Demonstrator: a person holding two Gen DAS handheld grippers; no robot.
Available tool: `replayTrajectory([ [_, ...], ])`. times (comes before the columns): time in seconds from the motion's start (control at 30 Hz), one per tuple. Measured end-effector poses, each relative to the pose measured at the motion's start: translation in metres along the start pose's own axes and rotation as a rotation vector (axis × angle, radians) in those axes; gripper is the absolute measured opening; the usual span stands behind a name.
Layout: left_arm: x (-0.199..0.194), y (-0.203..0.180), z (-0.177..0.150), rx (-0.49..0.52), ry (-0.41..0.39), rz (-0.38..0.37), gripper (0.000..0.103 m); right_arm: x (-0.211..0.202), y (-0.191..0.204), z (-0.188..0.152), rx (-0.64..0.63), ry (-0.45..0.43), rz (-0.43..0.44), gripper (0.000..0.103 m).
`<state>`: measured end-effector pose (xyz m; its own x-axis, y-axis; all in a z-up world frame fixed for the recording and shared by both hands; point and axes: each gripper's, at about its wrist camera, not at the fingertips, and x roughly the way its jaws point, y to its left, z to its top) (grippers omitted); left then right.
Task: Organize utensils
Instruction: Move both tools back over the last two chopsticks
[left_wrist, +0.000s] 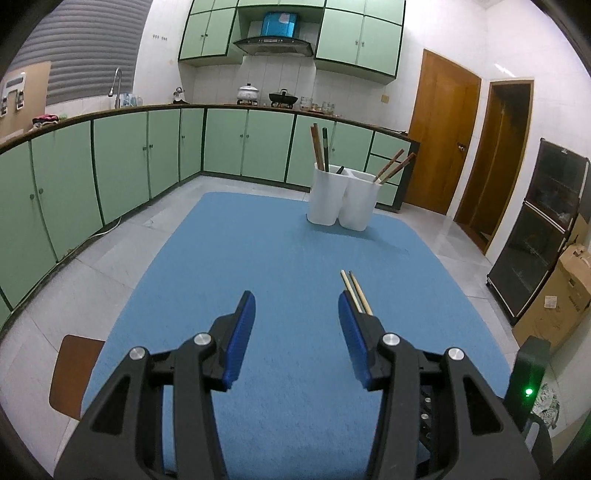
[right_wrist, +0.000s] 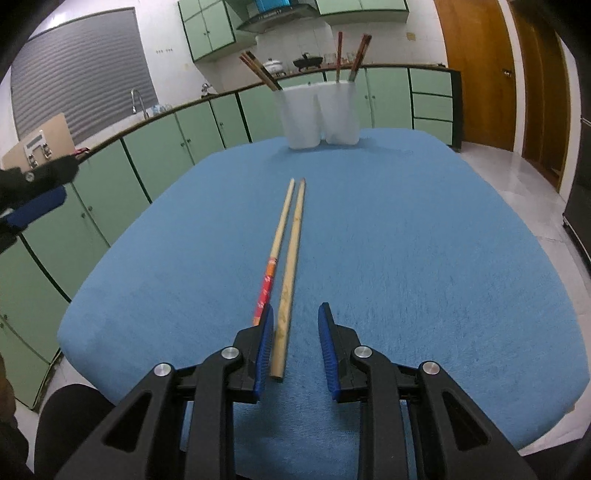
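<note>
A pair of pale wooden chopsticks (right_wrist: 286, 258) lies on the blue tabletop (right_wrist: 424, 258), side by side and almost parallel, thin ends pointing away toward the white holder (right_wrist: 320, 112) at the far edge. One stick wears a red printed band (right_wrist: 265, 291) near its thick end; the other is bare wood. They look light, stiff and thin, so lifting should take little force, but they will probably roll or scissor apart if pinched off-centre, and the smooth wood may slide between flat pads. The best hold seems to be across both sticks together, nearer the thick ends where they lie closest, squeezing from the sides so they stay paired. The holder has two cups, each already carrying darker chopsticks (right_wrist: 260, 70) that lean outward, so the opening left for more looks narrow.

The right tongs (right_wrist: 297, 314) hang low over the near ends of the sticks, partly open with nothing gripped. The bare stick lies between the pads, while the banded one seems to pass under or just outside the left pad (right_wrist: 266, 332); the angle makes that hard to settle. To take both, the tongs would likely have to shift a little toward the banded stick.

The left tongs (left_wrist: 296, 306) stand wider open and empty over bare tabletop, with the thin ends of the chopsticks (left_wrist: 356, 290) showing just beyond their right pad (left_wrist: 351, 328), apparently not touching it.
</note>
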<state>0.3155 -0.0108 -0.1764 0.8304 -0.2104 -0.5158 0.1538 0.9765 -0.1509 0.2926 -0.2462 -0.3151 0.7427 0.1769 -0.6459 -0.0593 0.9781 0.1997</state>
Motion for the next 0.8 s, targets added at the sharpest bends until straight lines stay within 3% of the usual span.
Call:
replayTrajectory([
  [0.23, 0.004, 0.002, -0.006, -0.006, 0.022, -0.003, 0.046, -0.002, -0.013, 0.002, 0.016, -0.021, -0.091, 0.019],
  [0.4, 0.005, -0.001, -0.011, -0.006, 0.036, -0.008, 0.046, -0.009, -0.030, 0.001, 0.071, -0.019, -0.085, 0.019],
  [0.53, 0.009, -0.009, -0.016, -0.005, 0.045, -0.019, 0.046, -0.009, -0.024, -0.004, 0.014, -0.020, -0.066, 0.022],
  [0.6, 0.011, -0.014, -0.019, -0.002, 0.056, -0.030, 0.046, -0.009, -0.027, -0.003, 0.021, -0.017, -0.078, 0.013],
  [0.8, 0.018, -0.033, -0.032, 0.022, 0.085, -0.046, 0.046, -0.014, -0.056, -0.001, 0.116, -0.028, -0.125, 0.007],
])
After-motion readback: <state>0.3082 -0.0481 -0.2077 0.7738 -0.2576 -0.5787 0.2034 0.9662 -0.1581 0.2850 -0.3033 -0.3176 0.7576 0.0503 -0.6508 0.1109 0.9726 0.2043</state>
